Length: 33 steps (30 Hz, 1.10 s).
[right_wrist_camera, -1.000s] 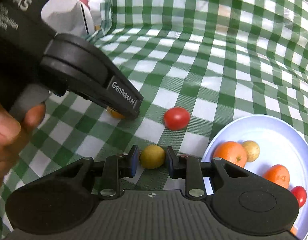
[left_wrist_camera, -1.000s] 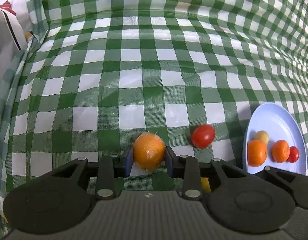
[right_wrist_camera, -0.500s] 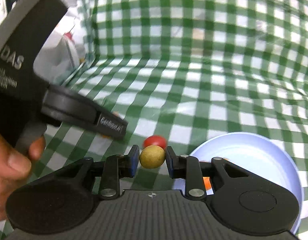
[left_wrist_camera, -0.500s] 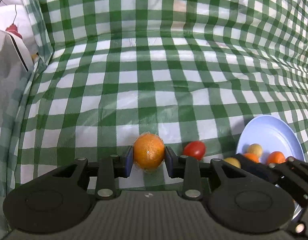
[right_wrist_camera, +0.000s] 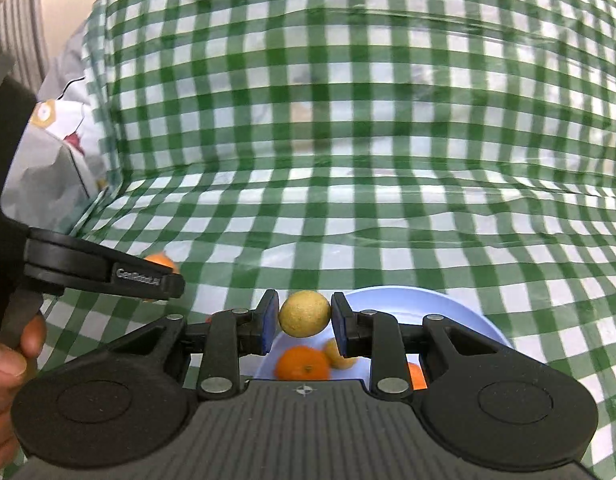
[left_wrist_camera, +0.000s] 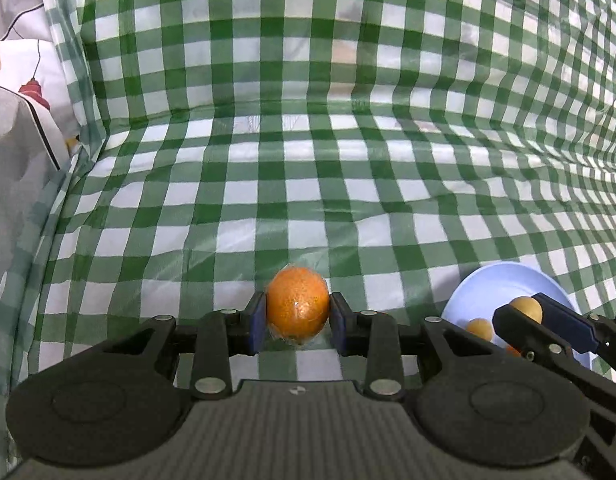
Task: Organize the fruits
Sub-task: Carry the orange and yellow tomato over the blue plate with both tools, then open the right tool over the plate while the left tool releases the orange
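My left gripper [left_wrist_camera: 297, 316] is shut on a plastic-wrapped orange [left_wrist_camera: 297, 307] and holds it above the green checked cloth. My right gripper [right_wrist_camera: 303, 318] is shut on a small yellow-green fruit [right_wrist_camera: 304, 314] and holds it over the near-left rim of the light blue plate [right_wrist_camera: 448, 304]. The plate holds an orange [right_wrist_camera: 303, 363], a small yellow fruit [right_wrist_camera: 336, 356] and another orange [right_wrist_camera: 416, 374]. In the left wrist view the plate [left_wrist_camera: 504, 284] is at the lower right, with the right gripper and its yellow fruit [left_wrist_camera: 528, 309] over it.
The green checked cloth [left_wrist_camera: 308, 200] covers the table and rises up the back wall. A white patterned bag [left_wrist_camera: 23, 128] stands at the left edge. In the right wrist view the left gripper [right_wrist_camera: 107, 276] and the person's hand [right_wrist_camera: 11, 344] are at the left.
Both grippers have lifted with their fruit. The right gripper has carried the yellow fruit from the cloth to over the plate. The red tomato has dropped out of both views.
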{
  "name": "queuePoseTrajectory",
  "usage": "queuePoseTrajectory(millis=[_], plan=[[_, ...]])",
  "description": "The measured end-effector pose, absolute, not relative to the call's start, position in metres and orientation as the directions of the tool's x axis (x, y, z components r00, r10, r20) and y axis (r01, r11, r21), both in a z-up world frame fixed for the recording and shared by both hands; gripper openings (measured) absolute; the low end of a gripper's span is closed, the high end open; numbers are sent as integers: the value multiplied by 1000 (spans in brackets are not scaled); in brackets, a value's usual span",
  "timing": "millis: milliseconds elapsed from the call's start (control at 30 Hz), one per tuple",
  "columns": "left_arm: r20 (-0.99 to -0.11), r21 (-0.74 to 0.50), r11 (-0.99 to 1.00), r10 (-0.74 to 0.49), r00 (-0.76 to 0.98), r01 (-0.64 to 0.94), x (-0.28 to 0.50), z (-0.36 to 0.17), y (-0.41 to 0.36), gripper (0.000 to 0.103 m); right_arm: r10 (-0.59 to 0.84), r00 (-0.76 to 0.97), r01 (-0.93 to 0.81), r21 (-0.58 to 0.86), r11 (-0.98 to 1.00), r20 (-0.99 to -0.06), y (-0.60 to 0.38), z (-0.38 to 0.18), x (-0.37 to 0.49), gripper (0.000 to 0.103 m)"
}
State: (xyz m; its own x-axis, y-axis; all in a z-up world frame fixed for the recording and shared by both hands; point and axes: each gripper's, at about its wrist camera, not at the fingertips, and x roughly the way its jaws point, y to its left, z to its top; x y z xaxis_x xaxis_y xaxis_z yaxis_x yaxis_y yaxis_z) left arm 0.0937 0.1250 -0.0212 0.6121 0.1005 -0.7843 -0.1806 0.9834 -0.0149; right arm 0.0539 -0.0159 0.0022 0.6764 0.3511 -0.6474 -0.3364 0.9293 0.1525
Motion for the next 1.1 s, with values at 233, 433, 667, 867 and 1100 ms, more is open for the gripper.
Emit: queuePoseTrajectory(millis=[233, 433, 667, 867, 1100], plan=[[-747, -78, 986, 40, 664, -147, 93, -11, 117, 37, 249, 746, -213, 134, 968, -617, -44, 8, 60, 30], [-733, -118, 993, -73, 676, -21, 89, -7, 96, 37, 58, 801, 37, 145, 989, -596, -99, 15, 69, 30], [-744, -160, 973, -228, 628, 164, 85, -11, 60, 37, 40, 780, 64, 142, 988, -625, -117, 9, 68, 30], [-760, -130, 952, -276, 589, 278, 76, -24, 32, 37, 71, 766, 26, 142, 990, -639, -109, 7, 70, 30], [-767, -123, 946, -282, 576, 300, 75, -29, 26, 37, 97, 762, -8, 141, 990, -640, -106, 5, 76, 30]])
